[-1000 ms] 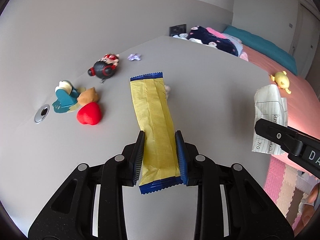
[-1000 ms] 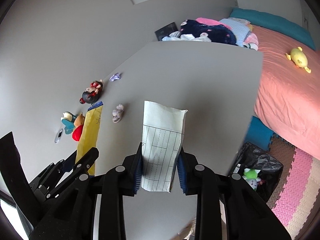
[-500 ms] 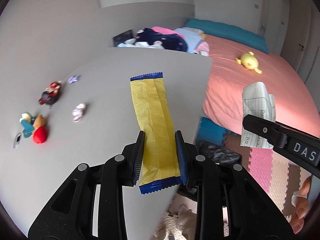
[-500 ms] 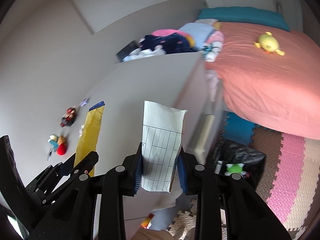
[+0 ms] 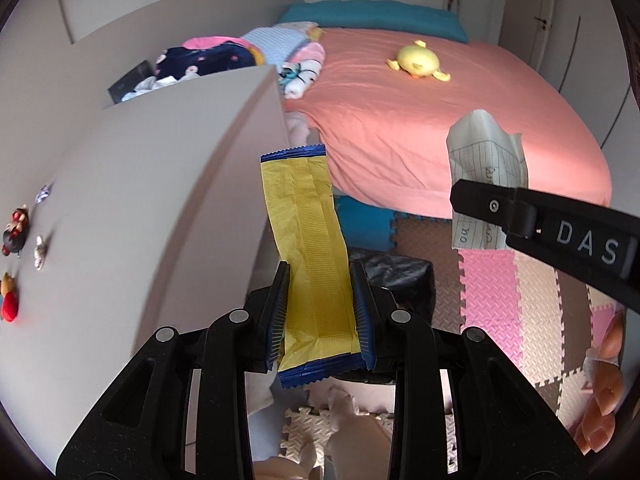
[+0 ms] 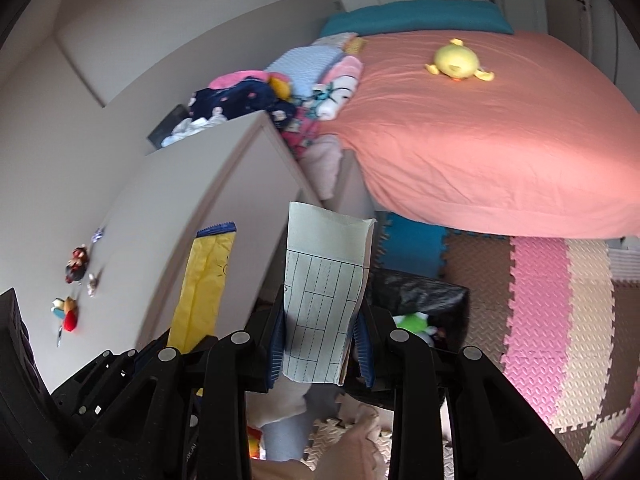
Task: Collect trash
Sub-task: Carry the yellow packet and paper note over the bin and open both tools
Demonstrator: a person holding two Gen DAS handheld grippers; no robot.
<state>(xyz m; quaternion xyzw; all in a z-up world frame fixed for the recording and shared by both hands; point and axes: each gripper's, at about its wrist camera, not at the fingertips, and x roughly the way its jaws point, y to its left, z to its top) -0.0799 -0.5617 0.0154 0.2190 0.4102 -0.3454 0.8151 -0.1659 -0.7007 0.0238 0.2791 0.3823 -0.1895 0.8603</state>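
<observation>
My left gripper (image 5: pixel 320 314) is shut on a long yellow wrapper (image 5: pixel 306 248) with blue crimped ends, which stands up between the pads. My right gripper (image 6: pixel 320 336) is shut on a folded sheet of lined paper (image 6: pixel 326 280). In the left wrist view the right gripper's arm crosses the right side with the lined paper (image 5: pixel 486 168) sticking up from it. In the right wrist view the yellow wrapper (image 6: pixel 206 276) shows at the left. Both grippers hang past the table's edge, over a black-lined bin (image 6: pixel 424 296) on the floor holding a green toy.
The grey table (image 5: pixel 140 200) lies at the left with small toys (image 5: pixel 14 232) and crumpled bits (image 5: pixel 40 252) on it. A bed with a salmon sheet (image 5: pixel 420 120) and a yellow plush (image 5: pixel 418 60) fills the back. Pink and beige foam mats (image 6: pixel 560 300) cover the floor.
Both grippers have swung right, off the tabletop and out past its edge, with wrapper and paper still held. The bed, floor mats and black bin have come into view below.
</observation>
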